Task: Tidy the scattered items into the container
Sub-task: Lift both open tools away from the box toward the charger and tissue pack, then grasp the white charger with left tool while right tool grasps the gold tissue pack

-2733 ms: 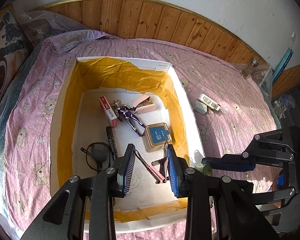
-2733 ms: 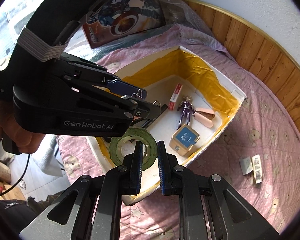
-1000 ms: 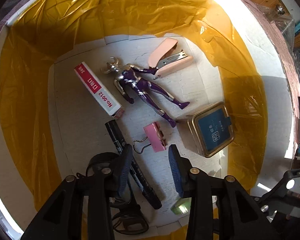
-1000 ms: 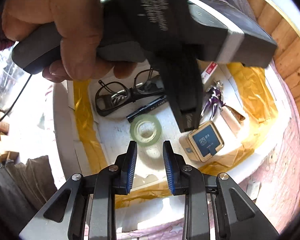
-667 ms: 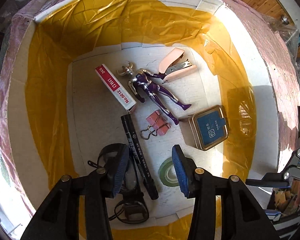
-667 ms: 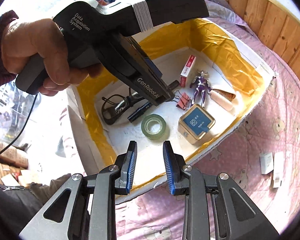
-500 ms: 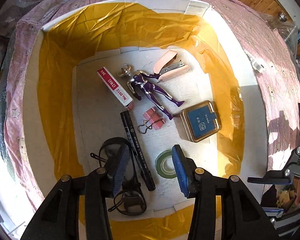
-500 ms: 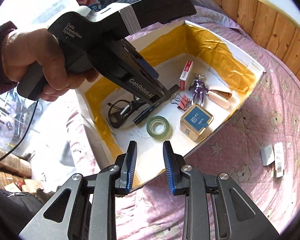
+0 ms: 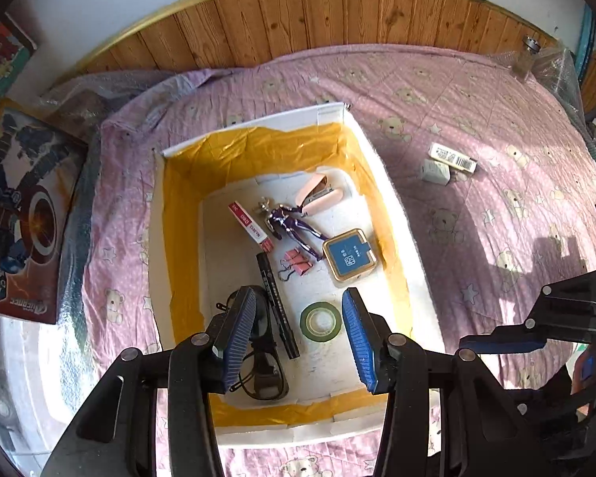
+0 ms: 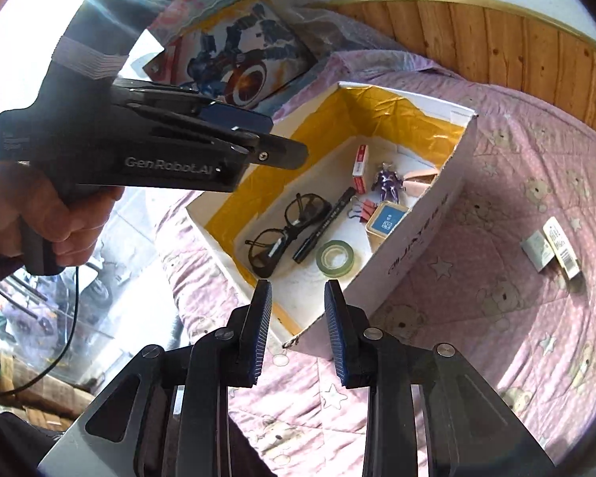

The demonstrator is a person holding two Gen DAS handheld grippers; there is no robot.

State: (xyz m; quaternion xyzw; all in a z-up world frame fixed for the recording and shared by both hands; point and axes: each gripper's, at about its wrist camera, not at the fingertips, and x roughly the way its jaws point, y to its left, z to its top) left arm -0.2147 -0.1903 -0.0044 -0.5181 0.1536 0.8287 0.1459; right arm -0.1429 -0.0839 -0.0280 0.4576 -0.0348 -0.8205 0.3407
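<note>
Presently both the left hand-held gripper [image 9: 298, 334] and right hand-held gripper [image 10: 296, 330] hang empty, jaws apart, above the box [image 9: 393, 206] at frame centre, so the next pickup appears to be the two small packets [image 9: 449, 163] on the bed, upper right.

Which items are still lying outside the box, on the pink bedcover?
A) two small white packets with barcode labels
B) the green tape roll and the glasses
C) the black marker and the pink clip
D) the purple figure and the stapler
A: the two small white packets lie on the bedcover, to the right of the box; all the other listed items are inside it.
</note>
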